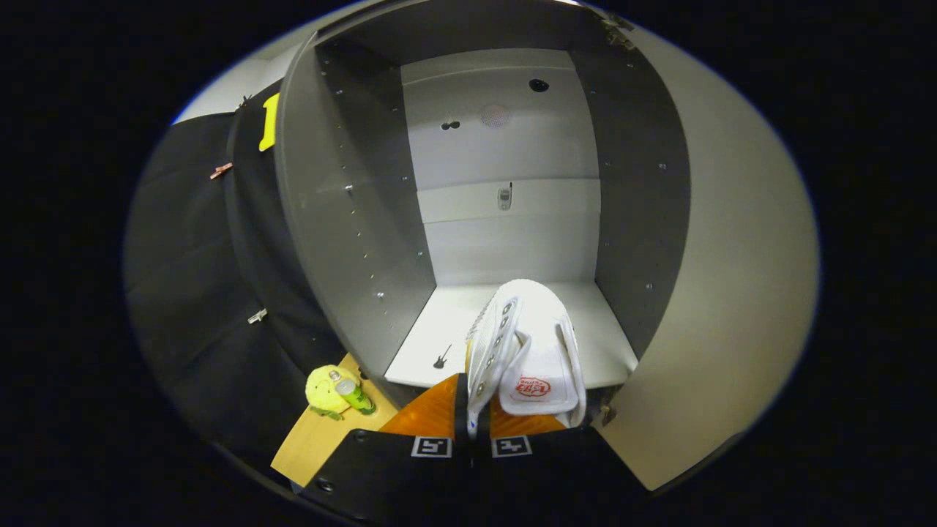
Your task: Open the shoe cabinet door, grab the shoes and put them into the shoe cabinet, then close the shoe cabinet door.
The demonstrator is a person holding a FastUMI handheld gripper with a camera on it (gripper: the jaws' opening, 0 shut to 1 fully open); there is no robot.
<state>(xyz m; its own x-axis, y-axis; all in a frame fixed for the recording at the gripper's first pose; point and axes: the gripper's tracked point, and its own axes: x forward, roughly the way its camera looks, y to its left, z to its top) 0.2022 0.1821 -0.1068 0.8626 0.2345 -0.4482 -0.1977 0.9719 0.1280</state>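
A white shoe [523, 344] with a red mark on its tongue is pinched by its side wall in my gripper [474, 421], whose two fingers are shut on it. Its toe points into the open shoe cabinet [505, 146], and the shoe hangs or rests over the front of the cabinet's white floor [439, 329]; I cannot tell whether it touches. The cabinet has grey side walls and a pale back panel. Its door [732, 278] stands swung wide open on the right of the shoe.
A small guitar-shaped mark [441, 357] lies on the cabinet floor left of the shoe. Left of the cabinet, a yellow soft toy [326, 390] and a green bottle [355, 396] sit on a wooden surface [322, 439]. Black cloth covers the booth wall beyond.
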